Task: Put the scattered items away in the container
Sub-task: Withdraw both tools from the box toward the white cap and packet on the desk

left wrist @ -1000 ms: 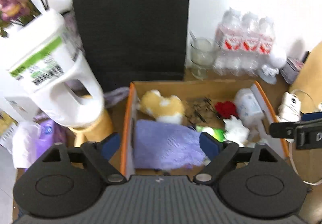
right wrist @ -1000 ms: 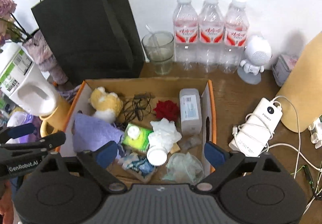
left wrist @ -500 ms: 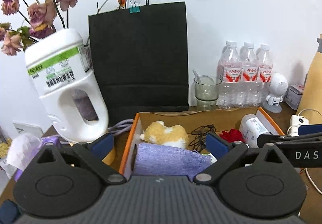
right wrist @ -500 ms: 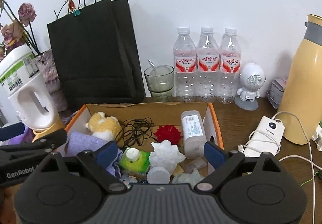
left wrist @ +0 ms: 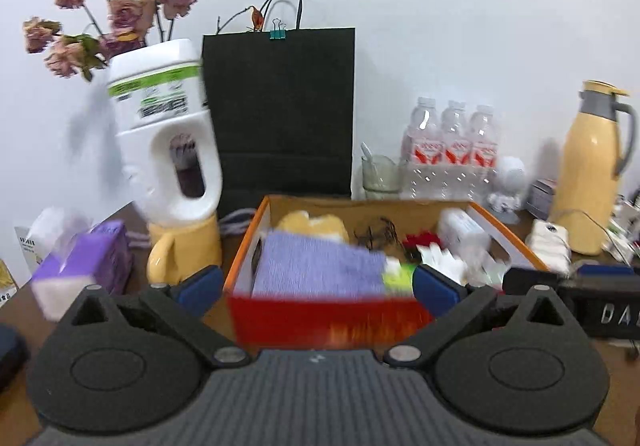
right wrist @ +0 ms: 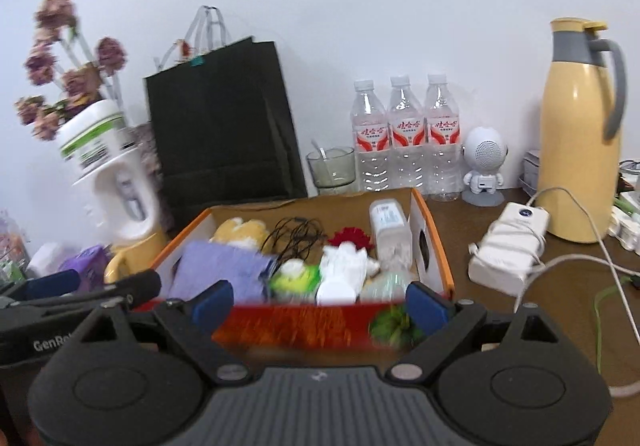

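Between the blue-padded tips of the left gripper (left wrist: 317, 284) nothing is pinched; its jaws are opening, with the box's red front wall blurred beyond the gap. Beside it the right gripper (right wrist: 318, 306) stands spread as well, gripping nothing, both black tools angled a little downward at the cardboard box (right wrist: 434, 246), which sits on the brown wooden table (right wrist: 472, 217) just ahead of them. That box has orange edges, a plain brown inside and an open top, and it is crowded: a folded lilac cloth (left wrist: 316, 266) of ribbed weave at the near left, a fuzzy yellow plush toy (right wrist: 240, 232) behind it, a tangle of thin black cable (right wrist: 298, 232), a red flower (right wrist: 352, 236), a white plastic bottle (right wrist: 388, 232) lying against the right wall. Outside it a white corded charger (right wrist: 508, 246) lies to the right, near a tall smooth yellow thermos (right wrist: 580, 133). A matte black paper bag (left wrist: 280, 113) stands upright behind the box.
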`<state>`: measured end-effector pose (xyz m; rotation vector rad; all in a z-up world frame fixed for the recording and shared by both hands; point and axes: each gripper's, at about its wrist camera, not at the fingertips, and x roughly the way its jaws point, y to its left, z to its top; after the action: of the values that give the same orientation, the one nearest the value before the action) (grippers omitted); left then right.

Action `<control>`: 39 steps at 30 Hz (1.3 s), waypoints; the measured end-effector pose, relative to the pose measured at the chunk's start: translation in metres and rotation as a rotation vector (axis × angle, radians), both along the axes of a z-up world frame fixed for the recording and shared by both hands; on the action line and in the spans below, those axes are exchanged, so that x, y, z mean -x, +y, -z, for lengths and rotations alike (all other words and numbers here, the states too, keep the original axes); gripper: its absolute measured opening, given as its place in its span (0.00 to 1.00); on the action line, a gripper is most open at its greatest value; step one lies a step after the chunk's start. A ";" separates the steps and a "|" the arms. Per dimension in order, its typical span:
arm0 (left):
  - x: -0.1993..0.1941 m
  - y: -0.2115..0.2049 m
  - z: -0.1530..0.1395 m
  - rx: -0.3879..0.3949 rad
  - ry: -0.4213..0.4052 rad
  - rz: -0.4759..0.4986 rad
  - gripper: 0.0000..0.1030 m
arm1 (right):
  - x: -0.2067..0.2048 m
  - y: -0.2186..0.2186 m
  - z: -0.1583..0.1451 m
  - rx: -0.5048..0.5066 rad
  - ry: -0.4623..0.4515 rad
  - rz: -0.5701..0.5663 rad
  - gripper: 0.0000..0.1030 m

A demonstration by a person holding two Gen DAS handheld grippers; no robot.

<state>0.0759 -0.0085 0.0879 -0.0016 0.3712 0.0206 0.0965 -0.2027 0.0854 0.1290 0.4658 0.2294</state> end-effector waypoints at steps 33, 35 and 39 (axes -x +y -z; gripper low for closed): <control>0.088 -0.032 0.022 -0.038 0.067 0.261 0.95 | 0.096 -0.077 0.031 -0.004 -0.016 0.168 0.96; 0.073 -0.048 0.024 -0.035 0.105 0.346 0.88 | 0.085 -0.087 0.033 -0.028 0.009 0.171 0.89; 0.035 -0.080 0.036 -0.008 0.186 0.466 0.74 | 0.061 -0.104 0.039 -0.037 0.054 0.173 0.75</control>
<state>0.0405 -0.0885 0.0524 0.0951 0.5503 -0.4412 0.0352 -0.3066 0.0467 0.2111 0.5014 0.0655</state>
